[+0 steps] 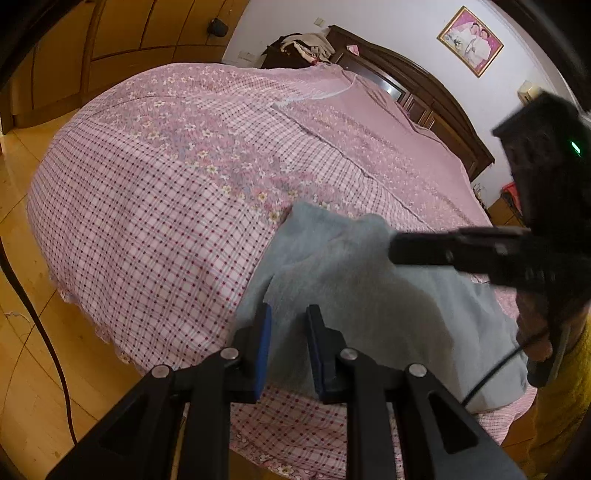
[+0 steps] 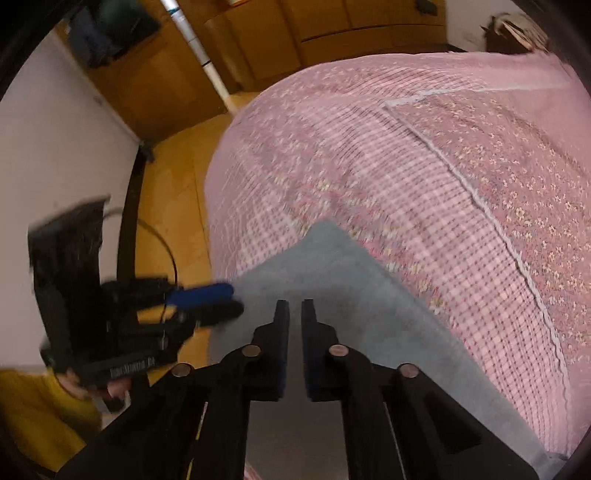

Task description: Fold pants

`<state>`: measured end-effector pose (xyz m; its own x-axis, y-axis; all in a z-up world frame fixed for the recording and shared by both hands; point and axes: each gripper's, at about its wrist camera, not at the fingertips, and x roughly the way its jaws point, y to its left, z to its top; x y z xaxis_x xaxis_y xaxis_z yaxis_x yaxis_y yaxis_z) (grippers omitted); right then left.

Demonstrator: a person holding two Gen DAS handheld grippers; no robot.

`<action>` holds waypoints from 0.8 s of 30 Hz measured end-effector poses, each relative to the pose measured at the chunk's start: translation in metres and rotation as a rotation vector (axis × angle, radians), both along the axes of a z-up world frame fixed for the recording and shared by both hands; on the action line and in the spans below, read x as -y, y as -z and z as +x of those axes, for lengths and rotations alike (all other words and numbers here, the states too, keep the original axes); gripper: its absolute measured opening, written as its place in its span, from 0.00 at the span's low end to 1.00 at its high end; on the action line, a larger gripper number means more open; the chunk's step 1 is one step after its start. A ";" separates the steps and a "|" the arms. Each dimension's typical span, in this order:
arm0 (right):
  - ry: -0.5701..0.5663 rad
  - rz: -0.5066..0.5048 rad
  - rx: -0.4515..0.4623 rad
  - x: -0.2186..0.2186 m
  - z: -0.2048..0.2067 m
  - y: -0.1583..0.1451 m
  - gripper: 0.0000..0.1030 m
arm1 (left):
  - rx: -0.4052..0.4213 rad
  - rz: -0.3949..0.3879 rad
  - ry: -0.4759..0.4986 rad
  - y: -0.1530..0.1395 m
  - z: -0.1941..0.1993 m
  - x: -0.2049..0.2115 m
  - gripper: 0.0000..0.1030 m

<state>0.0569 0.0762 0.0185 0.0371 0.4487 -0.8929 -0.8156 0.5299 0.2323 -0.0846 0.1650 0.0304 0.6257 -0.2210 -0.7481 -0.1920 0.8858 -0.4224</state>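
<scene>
The grey pants (image 1: 354, 291) lie folded on the near corner of the bed, a pointed corner (image 2: 327, 232) reaching toward the middle. My left gripper (image 1: 288, 314) hovers over their left edge, jaws apart, grey cloth showing in the gap but not pinched. In the right wrist view the left gripper (image 2: 236, 299) sits at the pants' left edge. My right gripper (image 2: 294, 306) points down at the pants with its jaws nearly together; I cannot tell whether cloth is caught. From the left wrist view the right gripper (image 1: 393, 247) reaches in from the right over the pants' far part.
The bed wears a pink checked and flowered cover (image 1: 147, 192). Wooden floor (image 1: 33, 332) lies to the left, with a dark cable (image 1: 37, 317) and wardrobe doors (image 1: 110, 33) behind. A dark headboard (image 1: 436, 92) and a clothes pile (image 1: 306, 44) stand at the far end. A yellow sleeve (image 2: 33, 413) is close.
</scene>
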 end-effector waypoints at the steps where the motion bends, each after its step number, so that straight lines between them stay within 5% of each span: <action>1: -0.005 -0.014 0.007 0.002 -0.003 0.001 0.07 | 0.000 -0.003 -0.001 0.001 0.000 0.000 0.19; 4: 0.032 -0.026 0.031 0.010 0.002 -0.003 0.07 | 0.002 -0.010 -0.007 0.001 0.000 -0.001 0.20; 6: 0.083 -0.021 0.049 0.012 0.014 -0.009 0.17 | 0.005 -0.012 -0.012 0.001 0.002 -0.002 0.20; 8: 0.117 -0.013 0.067 0.009 0.028 -0.014 0.39 | 0.004 -0.011 -0.013 0.000 0.001 -0.002 0.20; 10: 0.111 -0.016 0.064 0.002 0.039 -0.014 0.41 | 0.005 -0.013 -0.014 0.000 0.000 -0.002 0.20; 17: 0.034 -0.125 -0.021 -0.024 0.052 0.014 0.40 | 0.006 -0.019 -0.027 -0.001 -0.004 -0.006 0.20; 20: 0.018 -0.095 0.008 -0.018 0.040 0.012 0.16 | 0.011 -0.018 -0.039 -0.003 -0.007 -0.009 0.21; 24: -0.015 -0.023 0.094 0.001 0.019 -0.005 0.11 | 0.032 -0.019 -0.051 -0.008 -0.011 -0.012 0.24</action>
<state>0.0762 0.0752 0.0239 0.1144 0.4289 -0.8961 -0.8411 0.5218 0.1424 -0.0959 0.1771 0.0380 0.6605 -0.2022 -0.7231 -0.2231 0.8668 -0.4461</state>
